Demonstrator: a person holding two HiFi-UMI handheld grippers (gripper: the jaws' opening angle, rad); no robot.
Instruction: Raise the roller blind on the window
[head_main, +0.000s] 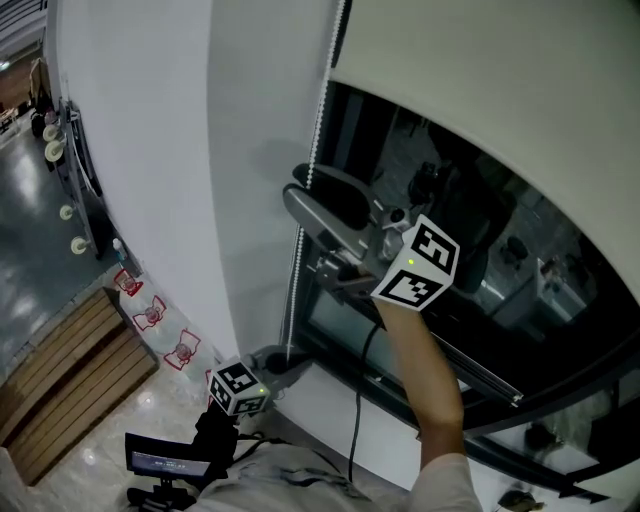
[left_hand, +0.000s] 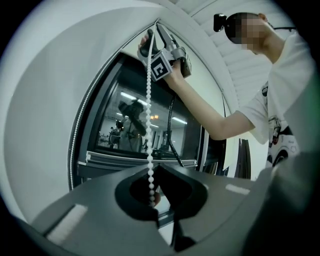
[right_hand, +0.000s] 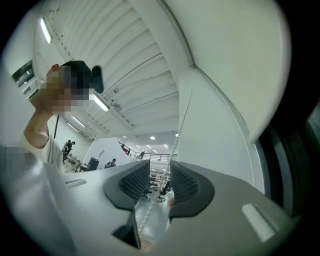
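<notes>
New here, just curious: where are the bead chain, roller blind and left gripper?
bead chain (left_hand: 149, 120): left gripper view, middle of the hanging strand.
roller blind (head_main: 480, 70): head view, bare fabric above its bottom edge.
left gripper (left_hand: 155, 166): left gripper view, between its fingertips.

- The bead chain (head_main: 318, 130) hangs along the window's (head_main: 480, 230) left edge, right of the wall (head_main: 150, 150).
- The right gripper (head_main: 300, 190) is high around the chain, with the left gripper (head_main: 283, 362) below it.
- The blind (head_main: 480, 70) is over the window's top.

Grey right gripper (head_main: 293, 187) bears a black-and-white marker cube (head_main: 420, 265)
</notes>
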